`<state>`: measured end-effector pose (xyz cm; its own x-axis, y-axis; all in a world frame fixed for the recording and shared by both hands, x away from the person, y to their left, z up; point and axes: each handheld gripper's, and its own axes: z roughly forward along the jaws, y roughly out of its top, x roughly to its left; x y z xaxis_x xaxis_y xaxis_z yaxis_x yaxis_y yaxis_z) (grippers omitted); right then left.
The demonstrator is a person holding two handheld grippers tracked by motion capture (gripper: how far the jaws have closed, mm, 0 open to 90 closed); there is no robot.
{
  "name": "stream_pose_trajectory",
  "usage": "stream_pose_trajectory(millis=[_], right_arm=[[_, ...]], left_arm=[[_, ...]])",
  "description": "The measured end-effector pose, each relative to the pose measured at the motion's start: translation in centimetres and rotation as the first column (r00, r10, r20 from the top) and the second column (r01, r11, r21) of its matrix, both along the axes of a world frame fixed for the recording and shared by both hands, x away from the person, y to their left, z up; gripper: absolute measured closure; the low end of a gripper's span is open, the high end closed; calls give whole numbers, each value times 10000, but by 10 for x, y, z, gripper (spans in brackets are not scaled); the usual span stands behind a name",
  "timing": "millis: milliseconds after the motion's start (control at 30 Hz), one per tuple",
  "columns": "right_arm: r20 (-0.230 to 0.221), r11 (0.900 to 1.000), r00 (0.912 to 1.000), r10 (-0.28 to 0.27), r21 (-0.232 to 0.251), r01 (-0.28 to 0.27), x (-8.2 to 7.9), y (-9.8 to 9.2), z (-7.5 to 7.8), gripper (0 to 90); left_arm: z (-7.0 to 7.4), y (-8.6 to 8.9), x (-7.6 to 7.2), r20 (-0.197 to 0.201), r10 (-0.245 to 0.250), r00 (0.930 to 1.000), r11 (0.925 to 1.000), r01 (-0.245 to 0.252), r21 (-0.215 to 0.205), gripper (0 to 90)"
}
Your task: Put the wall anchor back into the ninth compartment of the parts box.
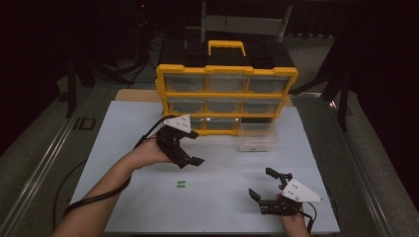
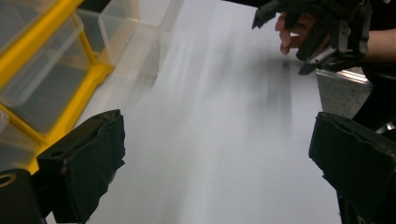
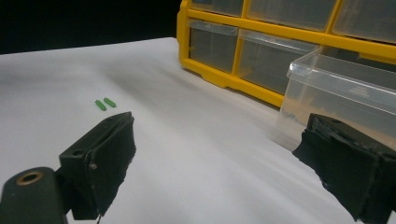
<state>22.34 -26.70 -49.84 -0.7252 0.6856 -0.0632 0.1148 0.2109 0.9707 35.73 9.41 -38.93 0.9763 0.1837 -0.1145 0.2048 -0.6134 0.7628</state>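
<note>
Left gripper (image 1: 190,154): we see it held above the white sheet (image 1: 148,123), just in front of the yellow drawer cabinet (image 1: 227,70); its jaws stand wide apart with nothing between them.
Right gripper (image 1: 261,183): we find it low at the near right of the sheet, jaws spread wide and holding nothing; in the left gripper view it shows far off at the top right (image 2: 279,39), held by a hand (image 2: 294,35).
Green pieces (image 1: 181,184): we count two small green bits lying side by side on the sheet, between the two grippers and nearer the left one, touched by neither. In the right gripper view they lie ahead of the left-hand jaw (image 3: 105,103).
Clear drawer (image 1: 257,137): we see it pulled out of the cabinet and resting on the sheet just before the cabinet's lower right corner, well apart from the green pieces. What it holds we cannot tell.
Cabinet slots: the bottom right slot looks dark and open.
</note>
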Motion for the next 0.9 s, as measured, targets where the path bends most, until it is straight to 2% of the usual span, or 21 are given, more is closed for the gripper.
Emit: stream_pose_trajectory(millis=[267,567,900], right_arm=[[-3,10000,10000,-5,-6,5,0,0,0,97],[-11,10000,10000,0,-37,0,0,0,0,97],[-22,10000,10000,21,-69,-21,0,1,-1,98]], left_arm=[[-21,13,-8,-217,89,9997,9999,-91,-77,41],[-49,27,-17,-465,144,9988,9996,-132,246,51],[-74,40,-22,-521,165,9985,9992,-145,378,155]])
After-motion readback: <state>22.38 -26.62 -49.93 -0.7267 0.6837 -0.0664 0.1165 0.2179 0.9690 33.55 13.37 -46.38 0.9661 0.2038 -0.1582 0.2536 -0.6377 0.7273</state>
